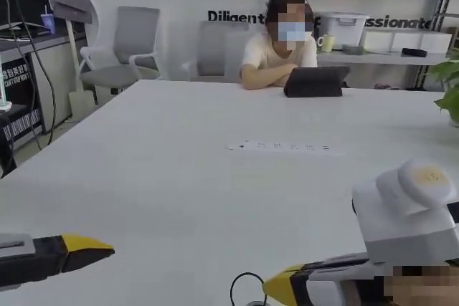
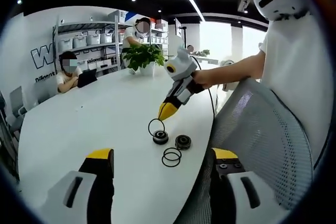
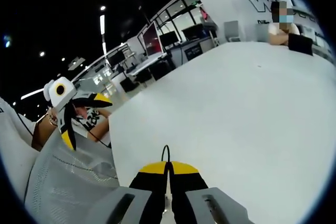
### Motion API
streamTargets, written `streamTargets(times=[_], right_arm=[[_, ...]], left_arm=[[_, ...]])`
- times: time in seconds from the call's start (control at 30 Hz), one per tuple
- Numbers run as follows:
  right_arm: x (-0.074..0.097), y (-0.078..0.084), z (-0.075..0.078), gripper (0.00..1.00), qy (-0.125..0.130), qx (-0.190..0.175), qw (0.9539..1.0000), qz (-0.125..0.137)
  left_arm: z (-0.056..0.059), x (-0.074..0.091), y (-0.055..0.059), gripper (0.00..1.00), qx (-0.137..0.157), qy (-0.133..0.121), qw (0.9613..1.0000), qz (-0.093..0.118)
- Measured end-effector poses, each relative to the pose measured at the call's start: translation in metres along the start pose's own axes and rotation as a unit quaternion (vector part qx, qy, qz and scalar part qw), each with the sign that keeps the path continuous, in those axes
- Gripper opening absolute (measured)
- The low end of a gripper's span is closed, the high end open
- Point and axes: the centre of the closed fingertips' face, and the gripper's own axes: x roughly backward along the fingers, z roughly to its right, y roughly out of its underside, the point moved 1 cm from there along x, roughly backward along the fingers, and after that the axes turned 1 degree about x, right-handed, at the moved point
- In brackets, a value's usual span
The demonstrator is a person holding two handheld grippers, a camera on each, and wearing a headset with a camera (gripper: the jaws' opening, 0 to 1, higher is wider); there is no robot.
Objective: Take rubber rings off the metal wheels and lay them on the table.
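Observation:
My right gripper (image 1: 269,289) is shut on a thin black rubber ring (image 1: 242,289) at the near edge of the white table (image 1: 215,177). In the left gripper view the right gripper (image 2: 164,114) holds that ring (image 2: 156,127) just above a dark metal wheel (image 2: 160,138). A second wheel (image 2: 183,141) sits beside it, and two loose rings (image 2: 171,157) lie flat on the table in front of them. The ring (image 3: 166,153) pokes up between the right gripper's closed jaws (image 3: 168,167). My left gripper (image 2: 163,156) stands open and empty, off to the left (image 1: 107,251).
A person sits at the far side with a dark tablet (image 1: 315,82). A flush socket strip (image 1: 283,147) runs across mid-table. A potted plant (image 2: 143,56) stands at the far end. A grey mesh chair back (image 2: 257,140) is close by the table edge.

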Motion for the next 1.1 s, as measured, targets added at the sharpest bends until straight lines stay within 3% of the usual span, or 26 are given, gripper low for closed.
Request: streamTargets(times=[0.23, 0.6, 0.83, 1.1], right_arm=[[-0.006, -0.005, -0.017, 0.00, -0.020, 0.010, 0.9998, 0.000], [-0.021, 0.000, -0.042, 0.00, -0.050, 0.027, 0.9982, -0.019], [-0.029, 0.006, -0.055, 0.00, -0.067, 0.036, 0.9965, -0.036], [-0.038, 0.018, -0.064, 0.00, -0.080, 0.043, 0.9942, -0.058]], left_arm=[[-0.005, 0.009, 0.009, 0.85, 0.025, -0.022, 0.9994, 0.003], [-0.004, 0.008, 0.020, 0.93, 0.045, -0.032, 0.9985, -0.003], [0.001, 0.004, 0.021, 0.99, 0.054, -0.027, 0.9982, 0.000], [0.008, 0.001, 0.025, 0.99, 0.053, -0.014, 0.9985, -0.008]])
